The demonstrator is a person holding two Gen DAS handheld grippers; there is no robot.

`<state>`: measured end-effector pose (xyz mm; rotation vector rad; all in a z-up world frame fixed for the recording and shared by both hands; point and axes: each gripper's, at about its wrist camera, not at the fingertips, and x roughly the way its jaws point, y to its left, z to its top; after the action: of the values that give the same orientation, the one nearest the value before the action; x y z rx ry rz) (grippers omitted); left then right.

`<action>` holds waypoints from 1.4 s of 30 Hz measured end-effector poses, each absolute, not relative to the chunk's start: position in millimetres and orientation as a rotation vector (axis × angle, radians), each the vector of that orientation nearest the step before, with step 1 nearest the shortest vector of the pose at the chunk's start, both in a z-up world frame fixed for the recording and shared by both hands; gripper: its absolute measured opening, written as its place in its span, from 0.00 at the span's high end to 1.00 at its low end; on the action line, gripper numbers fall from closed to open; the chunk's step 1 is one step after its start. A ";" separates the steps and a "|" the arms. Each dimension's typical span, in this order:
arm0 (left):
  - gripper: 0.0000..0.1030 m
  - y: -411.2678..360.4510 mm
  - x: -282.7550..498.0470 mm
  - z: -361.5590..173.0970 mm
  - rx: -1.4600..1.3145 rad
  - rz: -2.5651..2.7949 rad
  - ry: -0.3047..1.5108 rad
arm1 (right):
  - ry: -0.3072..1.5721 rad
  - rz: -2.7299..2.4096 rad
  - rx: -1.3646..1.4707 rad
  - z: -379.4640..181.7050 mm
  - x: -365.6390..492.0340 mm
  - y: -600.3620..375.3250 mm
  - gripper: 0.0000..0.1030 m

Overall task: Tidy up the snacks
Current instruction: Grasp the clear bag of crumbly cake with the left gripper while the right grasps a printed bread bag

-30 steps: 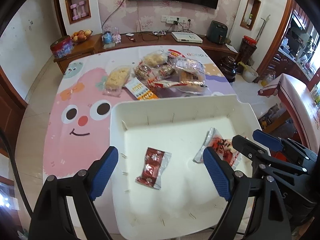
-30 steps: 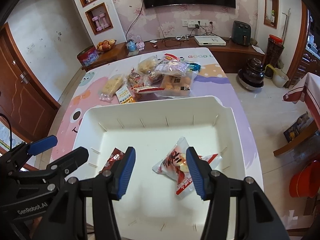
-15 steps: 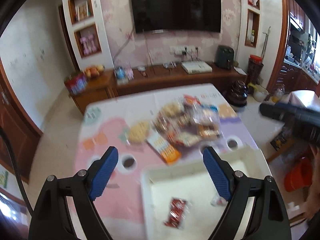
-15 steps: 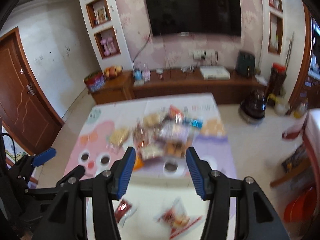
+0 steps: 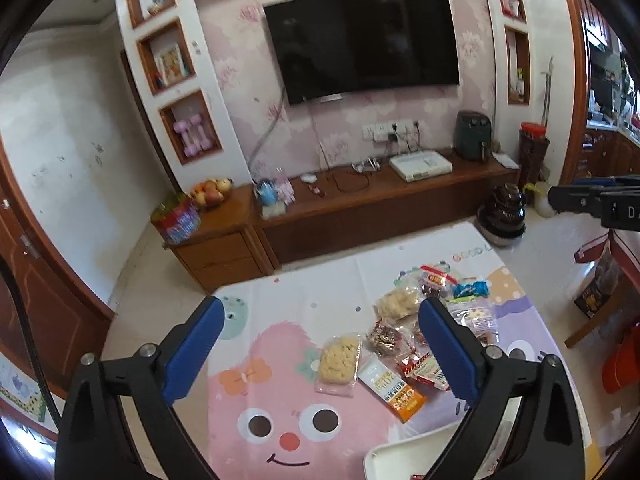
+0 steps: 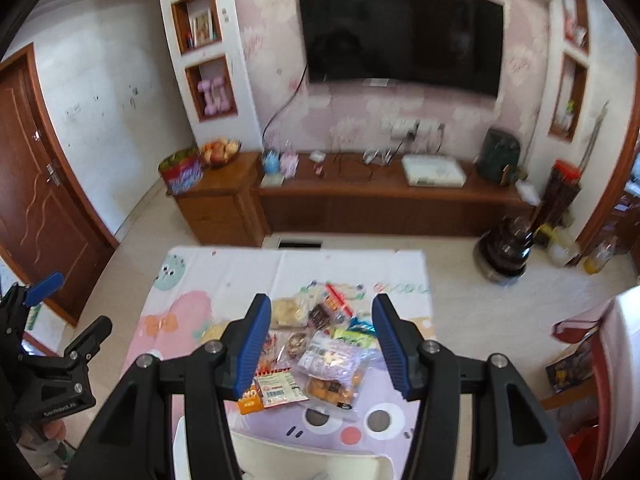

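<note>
Snacks are lying ahead of and below both tools, which are hanging spread open and gripping nothing. Seen through the right tool, the pile is sitting between its blue pads, so that hand looks nearer; the left tool is framing a biscuit pack, long axis running away along the desk, beyond the white tray.

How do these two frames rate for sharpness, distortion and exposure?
Left wrist: mostly sharp, print on the orange packet readable; strong fisheye bending the shelves; even daylight, no glare on the TV. Right wrist: softly blurred throughout, snacks and TV edges smeared; same barrel curve; both open grippers stay crisp.
</note>
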<state>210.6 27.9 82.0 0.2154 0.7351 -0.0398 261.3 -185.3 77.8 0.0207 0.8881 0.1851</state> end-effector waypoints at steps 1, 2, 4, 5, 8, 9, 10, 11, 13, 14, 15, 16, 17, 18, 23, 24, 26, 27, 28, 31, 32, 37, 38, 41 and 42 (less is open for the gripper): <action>0.06 28.8 222.0 72.3 0.215 -0.045 0.758 | 0.921 0.195 0.030 64.0 273.2 -185.4 0.48; 0.06 30.4 233.9 61.5 0.213 -0.050 0.784 | 0.950 0.197 0.036 52.1 282.7 -185.2 0.48; 0.06 34.6 257.5 33.0 0.205 -0.045 0.843 | 1.034 0.199 0.063 18.5 304.9 -187.3 0.48; 0.06 37.9 270.8 16.4 0.194 -0.046 0.879 | 1.070 0.196 0.080 2.3 312.8 -188.8 0.48; 0.06 45.6 295.3 -26.2 0.160 -0.060 0.965 | 1.193 0.182 0.131 -52.3 334.4 -192.2 0.48; 0.06 49.3 306.0 -44.1 0.152 -0.056 0.998 | 1.241 0.179 0.149 -74.0 340.8 -193.5 0.48; 0.06 51.4 309.1 -55.9 0.149 -0.054 1.017 | 1.275 0.180 0.156 -89.0 344.2 -192.2 0.48; 0.06 52.5 313.7 -70.5 0.145 -0.054 1.043 | 1.309 0.176 0.166 -103.9 345.6 -192.9 0.48; 0.06 56.0 323.2 -97.5 0.125 -0.048 1.096 | 1.366 0.156 0.197 -130.3 350.1 -192.9 0.48; 0.06 58.9 328.2 -111.3 0.107 -0.051 1.127 | 1.385 0.154 0.218 -140.2 351.4 -192.4 0.48; 0.06 60.8 331.1 -122.9 0.090 -0.049 1.148 | 1.398 0.154 0.235 -146.3 352.3 -191.3 0.48; 0.06 61.9 334.0 -130.3 0.081 -0.047 1.161 | 1.393 0.142 0.234 -149.1 352.8 -189.9 0.48; 0.06 63.5 337.2 -140.9 0.069 -0.045 1.182 | 1.379 0.128 0.216 -148.7 352.6 -187.2 0.48; 0.06 64.8 339.5 -149.6 0.061 -0.041 1.197 | 1.375 0.121 0.201 -149.3 353.3 -184.3 0.48; 0.06 64.1 345.9 -179.3 0.052 -0.040 1.245 | 1.389 0.054 0.087 -155.5 356.4 -173.1 0.34; 0.06 64.0 346.2 -182.1 0.054 -0.038 1.250 | 1.401 0.045 0.071 -159.0 354.5 -170.5 0.32; 0.06 62.0 346.2 -189.5 0.062 -0.036 1.259 | 1.404 0.044 0.065 -161.2 353.1 -170.6 0.31; 0.06 62.3 345.7 -191.9 0.065 -0.035 1.264 | 1.394 0.033 0.049 -161.3 352.0 -169.5 0.29; 0.06 62.6 346.5 -192.7 0.066 -0.034 1.268 | 1.387 0.020 0.036 -161.8 351.9 -168.4 0.28; 0.06 63.8 347.5 -200.3 0.068 -0.027 1.281 | 1.387 0.020 0.044 -164.0 352.3 -165.5 0.28; 0.06 64.1 347.3 -202.7 0.063 -0.027 1.287 | 1.386 0.020 0.040 -164.0 352.3 -164.3 0.28; 0.32 66.0 348.0 -212.6 0.028 -0.054 1.320 | 1.358 0.033 0.035 -158.1 346.5 -162.7 0.43; 0.42 66.3 347.7 -215.7 0.015 -0.063 1.335 | 1.356 0.039 0.045 -156.6 345.6 -163.7 0.45; 0.46 68.4 343.2 -218.5 -0.011 -0.059 1.329 | 1.344 0.057 0.077 -152.1 342.9 -168.6 0.59; 0.46 68.2 340.9 -217.5 -0.007 -0.057 1.319 | 1.331 0.068 0.089 -148.8 341.3 -170.9 0.66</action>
<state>340.9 68.2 -217.5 -0.0069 1.3188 -0.0573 341.3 -170.9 -148.8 0.0895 1.3306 0.0676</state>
